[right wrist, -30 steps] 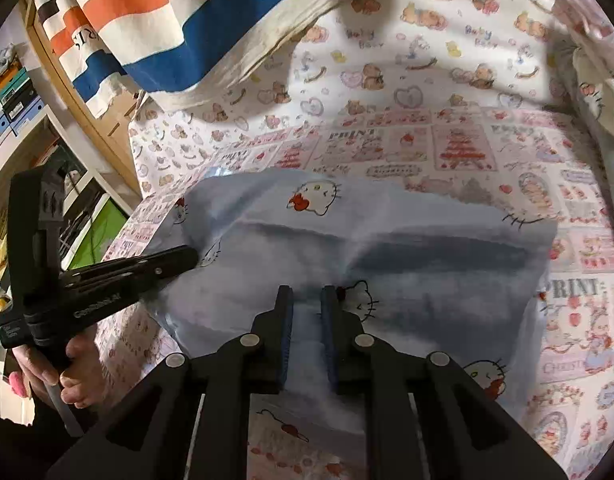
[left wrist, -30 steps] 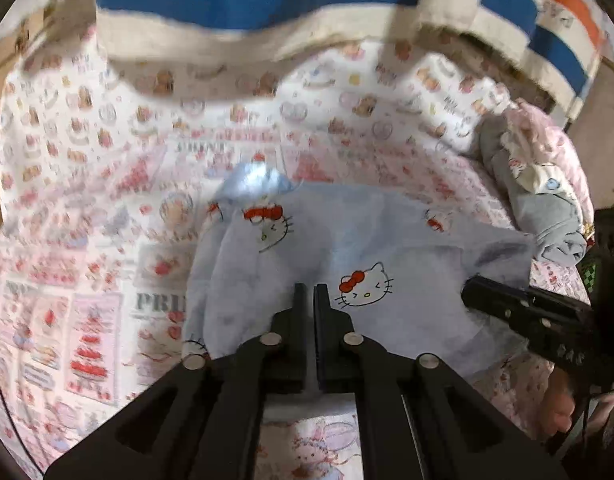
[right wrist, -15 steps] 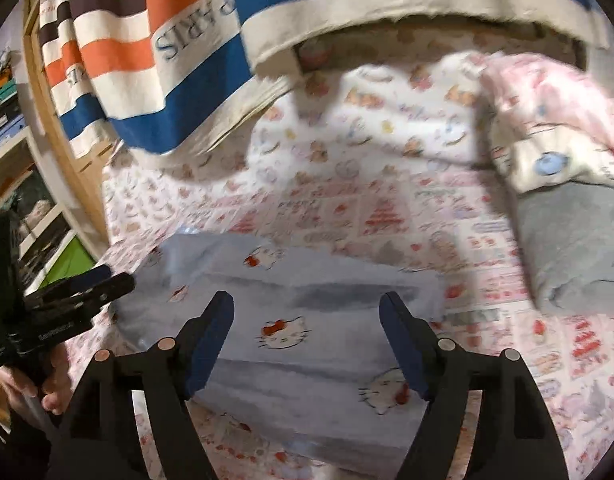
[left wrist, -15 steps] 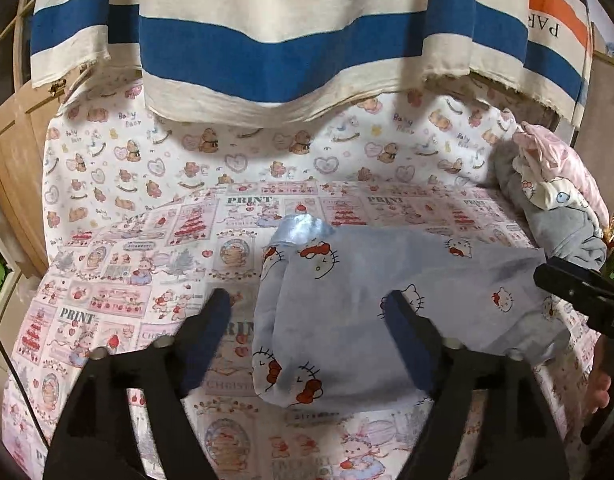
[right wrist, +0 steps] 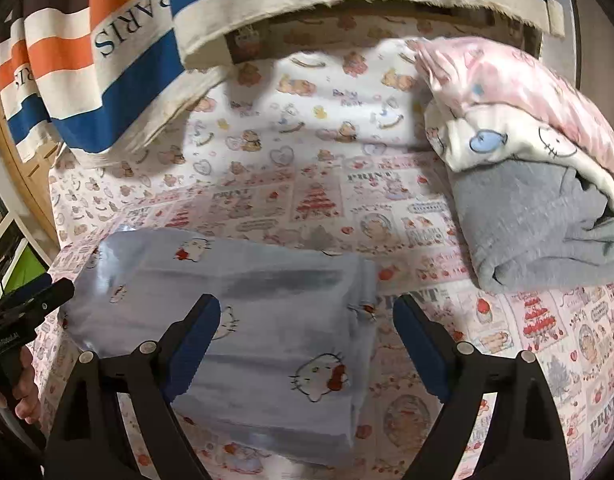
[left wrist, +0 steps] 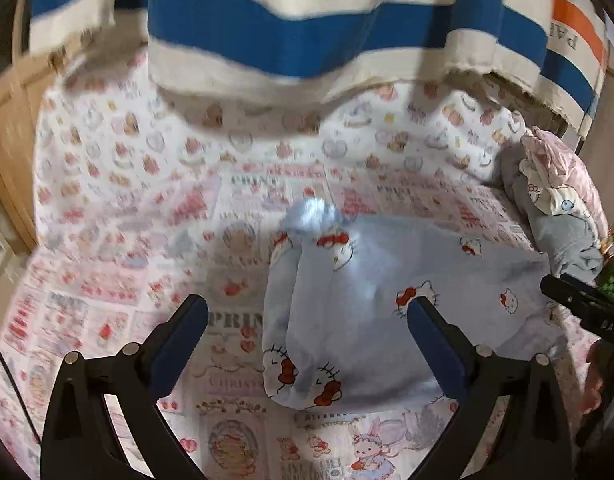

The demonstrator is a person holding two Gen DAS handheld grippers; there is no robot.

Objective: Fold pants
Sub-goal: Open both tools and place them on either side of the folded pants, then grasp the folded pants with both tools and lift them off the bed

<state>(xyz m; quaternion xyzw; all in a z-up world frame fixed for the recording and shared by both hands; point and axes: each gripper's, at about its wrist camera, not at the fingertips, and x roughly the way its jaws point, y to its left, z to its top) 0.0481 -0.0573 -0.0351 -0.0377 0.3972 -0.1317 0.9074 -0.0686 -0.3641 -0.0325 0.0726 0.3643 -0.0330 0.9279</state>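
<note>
The pale blue cat-print fleece pants [right wrist: 243, 312] lie folded flat on the pink cartoon-print bedsheet [right wrist: 327, 168] (a bed, by the look of it). Left hand-held gripper [left wrist: 307, 312] and right hand-held gripper [right wrist: 307, 312] both hover released above them, jaws spread wide, grasping nothing.

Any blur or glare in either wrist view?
Left wrist view: motion blur across the printed sheet and striped blanket, glare patch on the blue pants. Right wrist view: sharp, mild sheen on the pants' far left corner, fisheye bending at edges.
</note>
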